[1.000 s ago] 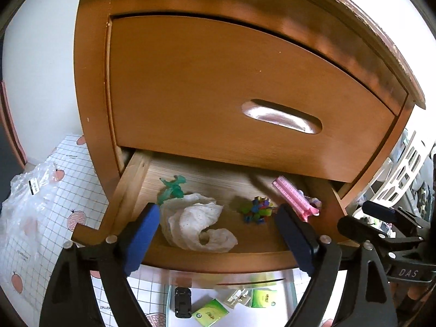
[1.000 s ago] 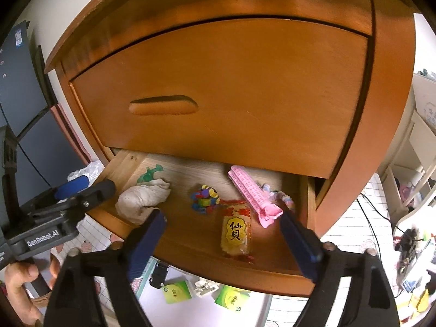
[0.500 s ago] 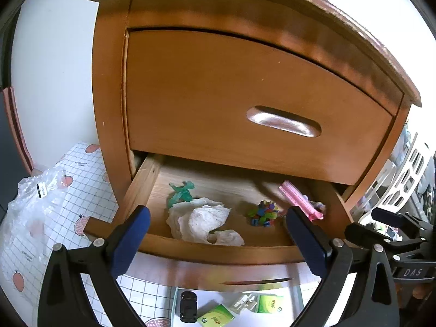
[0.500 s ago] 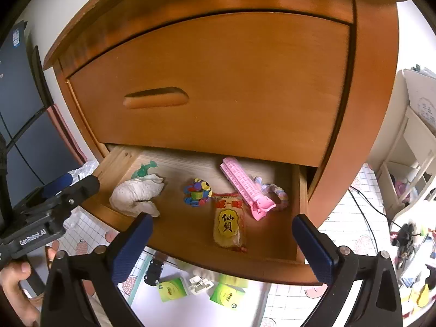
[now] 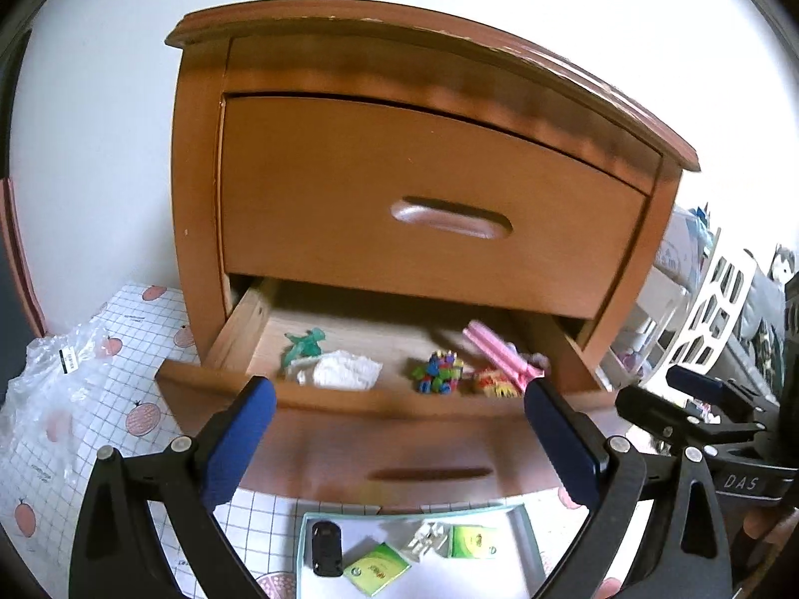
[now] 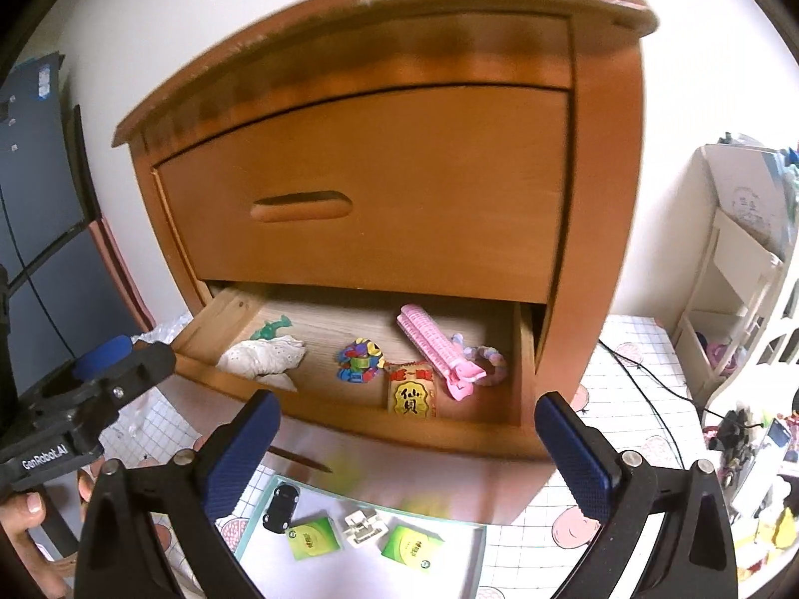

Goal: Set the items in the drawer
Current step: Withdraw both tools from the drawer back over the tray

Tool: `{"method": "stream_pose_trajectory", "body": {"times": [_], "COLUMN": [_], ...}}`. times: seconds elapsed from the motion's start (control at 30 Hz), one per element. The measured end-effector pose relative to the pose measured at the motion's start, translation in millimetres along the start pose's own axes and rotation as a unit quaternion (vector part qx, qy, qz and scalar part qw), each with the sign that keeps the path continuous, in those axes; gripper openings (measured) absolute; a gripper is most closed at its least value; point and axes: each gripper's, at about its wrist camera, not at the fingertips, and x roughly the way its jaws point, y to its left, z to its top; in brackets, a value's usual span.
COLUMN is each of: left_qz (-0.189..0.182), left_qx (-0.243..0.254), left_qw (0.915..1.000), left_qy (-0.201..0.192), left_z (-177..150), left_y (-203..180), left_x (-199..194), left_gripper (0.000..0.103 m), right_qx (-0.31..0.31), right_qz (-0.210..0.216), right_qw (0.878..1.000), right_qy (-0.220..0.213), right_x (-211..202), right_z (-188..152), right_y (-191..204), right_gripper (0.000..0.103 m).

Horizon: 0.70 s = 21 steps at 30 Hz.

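The lower drawer (image 5: 379, 407) (image 6: 349, 424) of a wooden nightstand stands pulled out. Inside lie a white cloth (image 6: 262, 357) (image 5: 344, 369), a green toy (image 6: 272, 327) (image 5: 302, 342), a colourful block toy (image 6: 359, 359) (image 5: 439, 372), a yellow snack packet (image 6: 412, 392), a pink hair roller clip (image 6: 437, 349) (image 5: 494, 352) and a pastel bead ring (image 6: 487, 359). My left gripper (image 5: 399, 442) is open and empty in front of the drawer. My right gripper (image 6: 407, 451) is open and empty too, back from the drawer front.
On the floor below lies a white tray (image 6: 449, 559) (image 5: 524, 544) with two green packets (image 6: 312, 536), a black item (image 6: 282, 506) and a white clip (image 6: 364, 526). A clear plastic bag (image 5: 45, 389) lies left. White shelves (image 6: 739, 289) stand right. The upper drawer (image 6: 369, 189) is closed.
Both grippers have pulled back and away from the drawer, so the whole nightstand now shows. The fingers stay wide apart. The items in the drawer have not moved.
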Motion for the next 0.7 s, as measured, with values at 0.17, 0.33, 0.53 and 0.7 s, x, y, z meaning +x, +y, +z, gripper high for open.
{"method": "stream_pose_trajectory", "body": {"times": [0.17,0.33,0.53,0.7], "left_qz": [0.001,-0.003,0.004,0.011], "left_qx": [0.008,0.007,-0.003,-0.004], "left_qw": [1.0,0.9996,0.9977,0.9954], "left_qy": [-0.003,0.028,0.067,0.095], "left_z": [-30,-67,-106,-128], "left_y": [-3,-2,6,9], "left_x": [-9,0,15,35], "left_gripper": [0.1,0.1,0.1,0.1], "right_qx": [0.011,0.03,0.059,0.063], "right_qz": [0.003,-0.019,-0.013,-0.015], "right_qw": [1.0,0.999,0.996,0.992], "right_qy": [-0.002,0.029,0.064,0.112], "right_x": [-9,2,16,37], "right_z": [-31,-65,-104,-127], "right_y": [-3,-11,-20,-20], "right_gripper": [0.103,0.103,0.103,0.103]}}
